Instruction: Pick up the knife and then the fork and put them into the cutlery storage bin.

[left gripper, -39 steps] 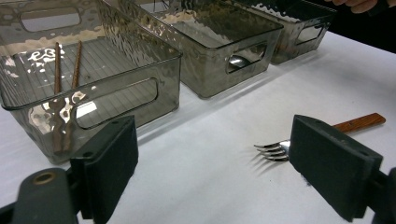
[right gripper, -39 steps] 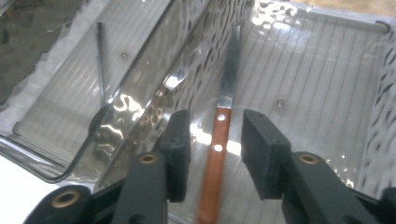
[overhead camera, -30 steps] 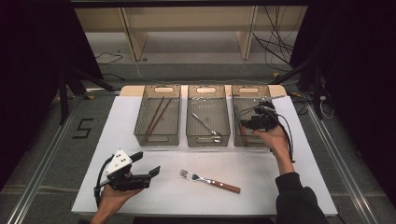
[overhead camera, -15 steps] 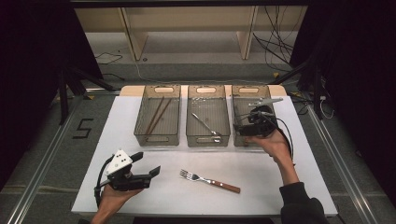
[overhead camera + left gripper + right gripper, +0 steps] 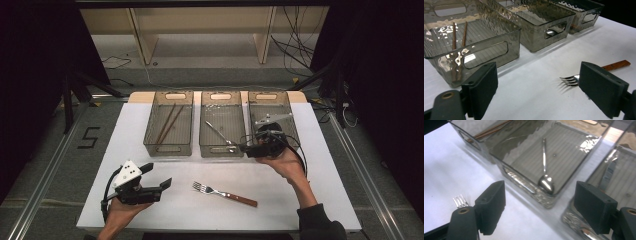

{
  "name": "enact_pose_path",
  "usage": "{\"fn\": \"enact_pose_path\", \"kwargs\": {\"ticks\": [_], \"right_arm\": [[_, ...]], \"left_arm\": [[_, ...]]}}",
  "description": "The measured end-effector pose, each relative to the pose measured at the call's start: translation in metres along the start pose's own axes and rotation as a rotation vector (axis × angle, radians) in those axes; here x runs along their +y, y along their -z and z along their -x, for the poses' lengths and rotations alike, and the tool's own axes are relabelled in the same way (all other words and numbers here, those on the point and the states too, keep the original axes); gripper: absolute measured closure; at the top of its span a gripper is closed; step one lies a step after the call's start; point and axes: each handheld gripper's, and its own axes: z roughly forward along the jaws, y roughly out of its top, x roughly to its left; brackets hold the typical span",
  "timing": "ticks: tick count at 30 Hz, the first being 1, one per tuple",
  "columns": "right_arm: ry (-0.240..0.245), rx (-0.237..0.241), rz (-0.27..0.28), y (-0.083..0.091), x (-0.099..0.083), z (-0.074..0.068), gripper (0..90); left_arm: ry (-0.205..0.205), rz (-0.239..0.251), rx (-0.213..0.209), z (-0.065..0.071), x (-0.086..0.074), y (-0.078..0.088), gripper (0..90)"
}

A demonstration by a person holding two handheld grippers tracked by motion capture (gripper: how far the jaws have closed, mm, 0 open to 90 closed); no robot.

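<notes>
Resting near the table's front edge, the left gripper (image 5: 152, 186) stayed spread and empty, the fork (image 5: 224, 193) lying loose on the white table (image 5: 325, 200) just ahead. Farther off, the right gripper (image 5: 250, 148) had drawn back from the right bin (image 5: 272, 96), its jaws just opened with nothing between them, apparently freeing it to fetch the fork next.
</notes>
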Motion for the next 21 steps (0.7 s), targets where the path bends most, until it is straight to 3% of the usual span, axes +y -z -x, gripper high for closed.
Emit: {"fn": "enact_pose_path", "kwargs": {"ticks": [9,21], "right_arm": [[0.052,0.051,-0.025,-0.003,-0.004,-0.023,25.7],[0.092,0.101,-0.090,-0.012,-0.011,-0.041,24.4]], "left_arm": [[0.000,-0.001,-0.001,0.000,0.000,0.001,15.4],[-0.002,0.000,-0.002,0.000,0.000,0.001,15.4]]}}
